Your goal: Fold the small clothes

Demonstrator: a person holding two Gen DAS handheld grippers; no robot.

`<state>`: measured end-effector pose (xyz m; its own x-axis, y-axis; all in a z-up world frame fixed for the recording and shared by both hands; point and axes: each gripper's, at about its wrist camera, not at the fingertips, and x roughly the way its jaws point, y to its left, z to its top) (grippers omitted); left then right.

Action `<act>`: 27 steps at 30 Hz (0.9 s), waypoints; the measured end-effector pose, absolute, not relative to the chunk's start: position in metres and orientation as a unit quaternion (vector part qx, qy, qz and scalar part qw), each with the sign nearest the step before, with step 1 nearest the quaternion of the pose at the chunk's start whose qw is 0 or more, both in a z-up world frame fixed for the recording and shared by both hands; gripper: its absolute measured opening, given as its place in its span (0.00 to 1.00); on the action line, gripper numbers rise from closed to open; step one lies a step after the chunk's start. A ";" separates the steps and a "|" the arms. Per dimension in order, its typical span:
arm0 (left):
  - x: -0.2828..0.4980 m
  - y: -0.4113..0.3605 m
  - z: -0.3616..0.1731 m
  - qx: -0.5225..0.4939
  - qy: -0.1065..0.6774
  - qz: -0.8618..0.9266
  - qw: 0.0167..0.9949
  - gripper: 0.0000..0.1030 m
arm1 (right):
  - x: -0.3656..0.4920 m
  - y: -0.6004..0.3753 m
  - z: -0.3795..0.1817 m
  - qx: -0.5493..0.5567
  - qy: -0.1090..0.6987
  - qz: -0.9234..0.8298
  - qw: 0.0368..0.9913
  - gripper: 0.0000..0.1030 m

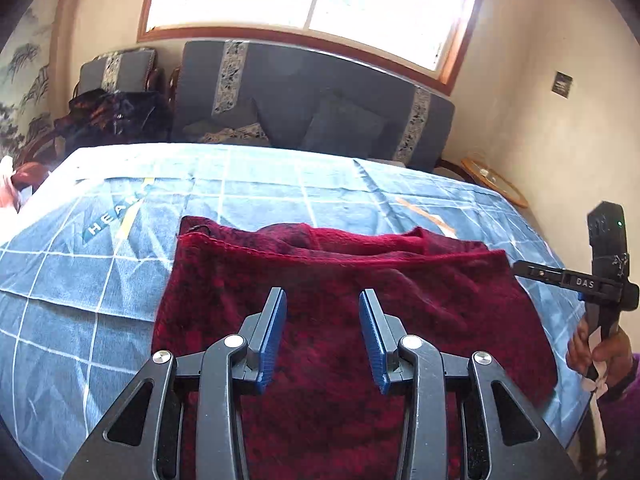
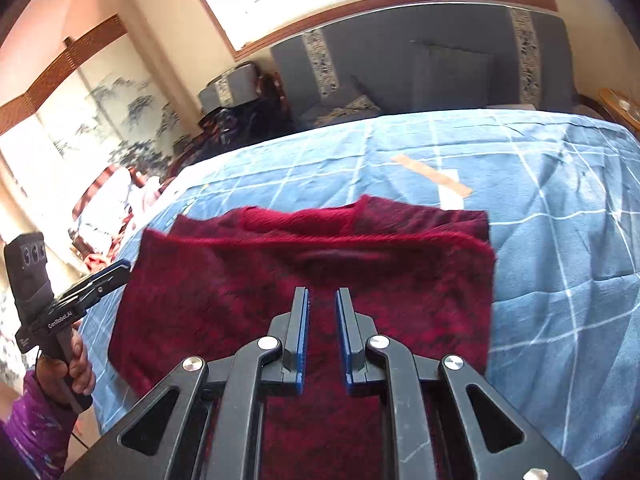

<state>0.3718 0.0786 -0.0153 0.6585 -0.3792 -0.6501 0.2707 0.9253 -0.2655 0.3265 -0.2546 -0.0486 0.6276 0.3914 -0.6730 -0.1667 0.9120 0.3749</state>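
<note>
A dark red knitted garment [image 1: 420, 280] lies folded flat on the blue checked sheet [image 1: 80, 280], with its neckline end at the far side. My left gripper [image 1: 323, 292] hovers over the near half of it, open, with nothing between the blue pads. The right gripper [image 2: 323, 290] also hangs over the garment [image 2: 240, 280]; its jaws are nearly together and hold nothing. Each tool shows in the other's view, held in a hand: the right gripper [image 1: 520, 268] past the garment's right edge, the left gripper [image 2: 116, 268] by its left edge.
The sheet [image 2: 560, 240] covers a bed. A tan strip [image 2: 432, 176] lies on it beyond the garment. Behind the bed stand a grey-blue sofa [image 1: 320, 96] and a window. Dark clothes [image 1: 112, 116] are piled at the far left, a round wooden table [image 1: 496, 184] at the far right.
</note>
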 end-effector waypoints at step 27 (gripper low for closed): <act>0.404 0.181 -0.075 -0.173 0.497 -0.244 0.814 0.68 | 0.276 -0.208 -0.054 0.145 0.348 0.183 0.908 0.49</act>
<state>0.4043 0.1809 -0.0753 0.3862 -0.5696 -0.7255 0.2246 0.8209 -0.5250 0.2760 -0.2084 -0.0544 0.6913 0.4325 -0.5789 -0.2312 0.8914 0.3899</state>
